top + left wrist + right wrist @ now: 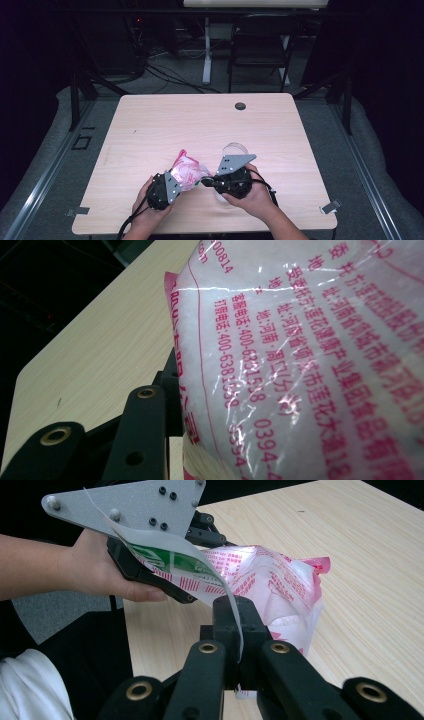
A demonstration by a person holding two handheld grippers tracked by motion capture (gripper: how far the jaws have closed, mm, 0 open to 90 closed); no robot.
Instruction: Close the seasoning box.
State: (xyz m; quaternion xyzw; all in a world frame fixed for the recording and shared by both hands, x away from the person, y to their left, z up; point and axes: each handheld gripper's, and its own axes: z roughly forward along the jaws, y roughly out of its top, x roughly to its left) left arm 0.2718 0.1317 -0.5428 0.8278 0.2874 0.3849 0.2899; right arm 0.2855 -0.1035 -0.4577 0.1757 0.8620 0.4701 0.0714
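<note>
Holding a crinkly clear plastic bag with pink-red print and white grains inside up off the light wooden table, near its front edge and about midway along it, both hands work it at once. The left gripper has its jaws about half apart with the fat body of the bag wedged between them; in the left gripper view the bag presses right up against the black jaw, so I'd call that a grip on the bag. The right gripper has its jaws fully closed, pinching a thin flap of the bag's film that curls up from between them. In the right gripper view the bag sits between the two grippers, tilted, with its pink sealed corner pointing toward the far side of the table. Just behind the right gripper there's a clear round plastic thing on the table, too faint for me to tell what it is.
</note>
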